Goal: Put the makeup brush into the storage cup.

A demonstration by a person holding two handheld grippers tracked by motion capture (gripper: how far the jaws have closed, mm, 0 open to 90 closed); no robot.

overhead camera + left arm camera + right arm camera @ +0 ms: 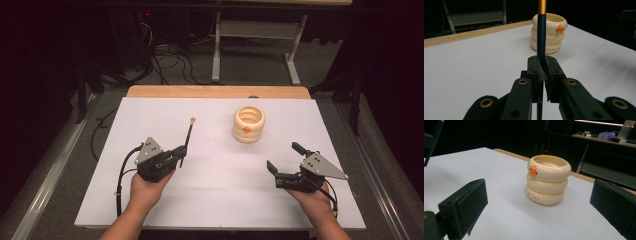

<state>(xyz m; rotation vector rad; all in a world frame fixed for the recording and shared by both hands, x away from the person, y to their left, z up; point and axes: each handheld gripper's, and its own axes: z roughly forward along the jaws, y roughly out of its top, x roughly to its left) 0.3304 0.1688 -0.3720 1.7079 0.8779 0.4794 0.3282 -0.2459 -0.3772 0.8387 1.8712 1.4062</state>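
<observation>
Gripping pencil (pixel 541 32) mid-table, room around.

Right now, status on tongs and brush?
Left tongs shut on brush. Right tongs open, empty. Cream holder upright. Path between clear.

small dark lettering on bottom ring of my cream cup (pixel 548 179), centre of right gripper view, ends in "SWAN", rest too tiny for me to read, no other legible text
</observation>
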